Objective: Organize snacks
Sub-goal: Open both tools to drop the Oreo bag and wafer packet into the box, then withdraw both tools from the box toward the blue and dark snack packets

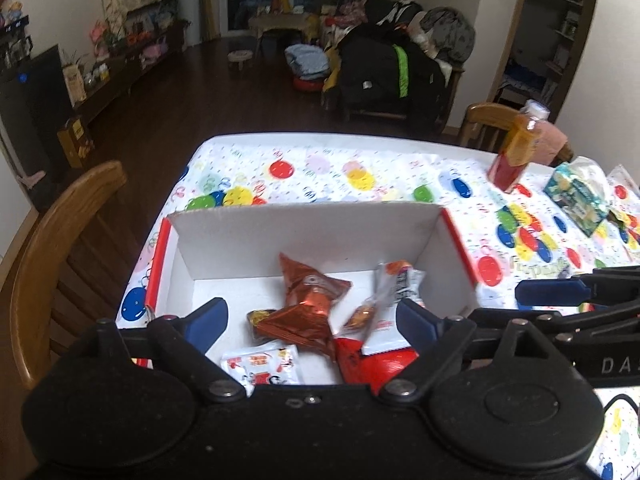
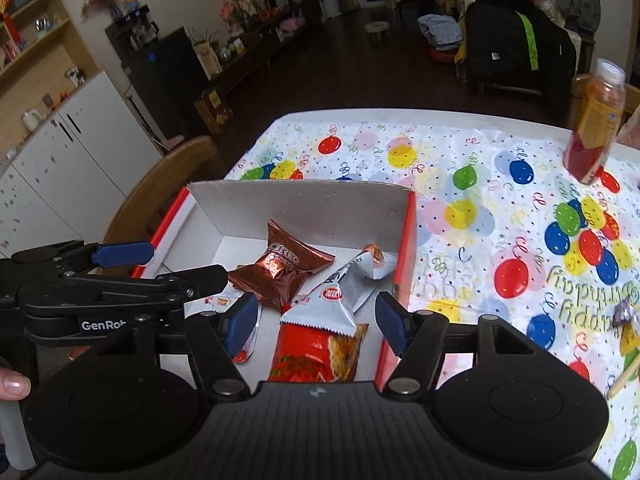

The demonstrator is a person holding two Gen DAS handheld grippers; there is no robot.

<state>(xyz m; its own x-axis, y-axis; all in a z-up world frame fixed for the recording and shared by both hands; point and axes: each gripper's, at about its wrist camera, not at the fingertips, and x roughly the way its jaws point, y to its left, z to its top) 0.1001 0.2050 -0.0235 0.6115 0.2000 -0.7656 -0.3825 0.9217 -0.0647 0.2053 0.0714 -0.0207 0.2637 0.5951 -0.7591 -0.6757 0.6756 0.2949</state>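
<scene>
Filling white cardboard box with red rim [image 2: 304, 200]; both jaws wide, empty above shiny brown Oreo packet [image 2: 280, 266]. Next, probably: fetching a stray snack from balloon-print surface [image 2: 460, 152].

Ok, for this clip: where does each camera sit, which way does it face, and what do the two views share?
Left wrist: sits on the left tongs, open over the white box of snacks, facing across the balloon tablecloth toward the living room; the right tongs enter at the right edge.
Right wrist: sits on the right tongs, open over the same box; the left tongs and a fingertip show at left.
Shared: box, Oreo packet, juice bottle, tablecloth.
</scene>
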